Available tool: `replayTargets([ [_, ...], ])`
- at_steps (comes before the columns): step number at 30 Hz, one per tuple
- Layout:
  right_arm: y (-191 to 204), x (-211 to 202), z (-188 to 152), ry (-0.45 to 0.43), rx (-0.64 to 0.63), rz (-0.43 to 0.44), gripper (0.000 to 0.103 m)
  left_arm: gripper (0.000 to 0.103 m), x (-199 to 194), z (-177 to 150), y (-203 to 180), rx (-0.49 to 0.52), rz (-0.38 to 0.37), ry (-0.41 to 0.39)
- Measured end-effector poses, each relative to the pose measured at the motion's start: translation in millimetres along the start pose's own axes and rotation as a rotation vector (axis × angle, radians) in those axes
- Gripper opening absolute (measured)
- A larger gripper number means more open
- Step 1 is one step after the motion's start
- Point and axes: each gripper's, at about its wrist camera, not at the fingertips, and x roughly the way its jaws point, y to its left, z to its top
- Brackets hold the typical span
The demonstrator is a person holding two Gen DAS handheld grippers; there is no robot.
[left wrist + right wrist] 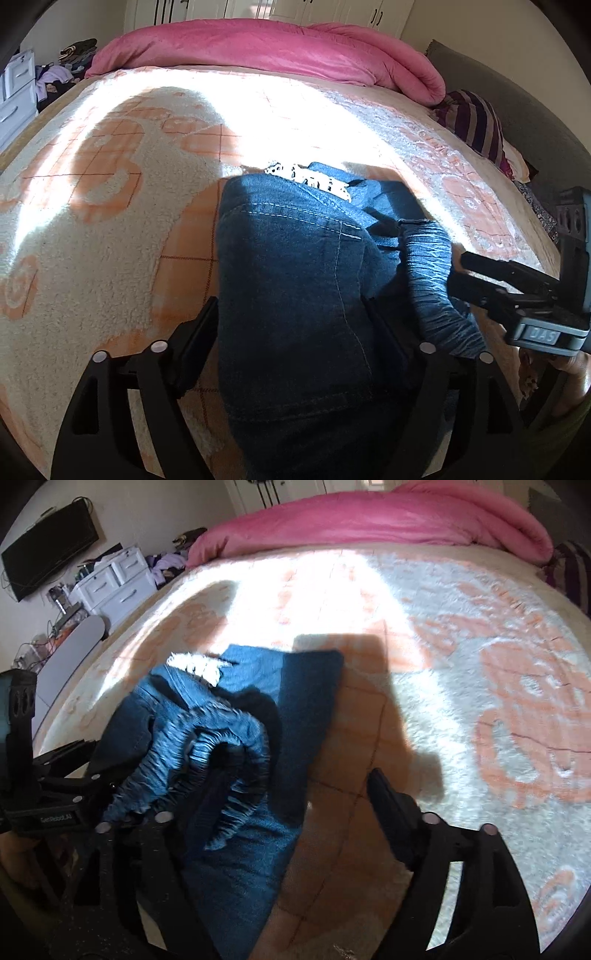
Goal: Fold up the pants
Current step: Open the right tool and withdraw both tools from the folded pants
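The bed (110, 229), under a fleecy cream-and-orange blanket, carries the pants (295, 295) at its near edge, well apart from the pink duvet (266, 48). Denim is judged heavy, soft and limp; the ruched waistband (221, 746) is judged the best hold. The left gripper (291, 332) is spread wide astride the denim, not pinching. The right gripper (291, 790) is spread wide, gripping nothing. Only the right view shows the flat folded leg (310, 709).
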Motion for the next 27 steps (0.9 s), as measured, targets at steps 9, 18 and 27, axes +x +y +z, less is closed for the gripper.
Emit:
replayTargets([
  [9,9.2,-77.2,0.2,-0.222,-0.003,-0.042,0.094,0.098,-59.4,0.3,-11.9,0.015,-0.002,-0.113],
  [18,12.0,-120.4,-16.0,-0.311,0.0,-0.071,0.094,0.099,-102.9,-7.6,-20.1,0.052,0.05,-0.175],
  [27,21.8,-132.8,-47.7,-0.301,-0.039,-0.127,0.094,0.099,-115.2,-32.0,-20.0,0.093,0.088,-0.152],
])
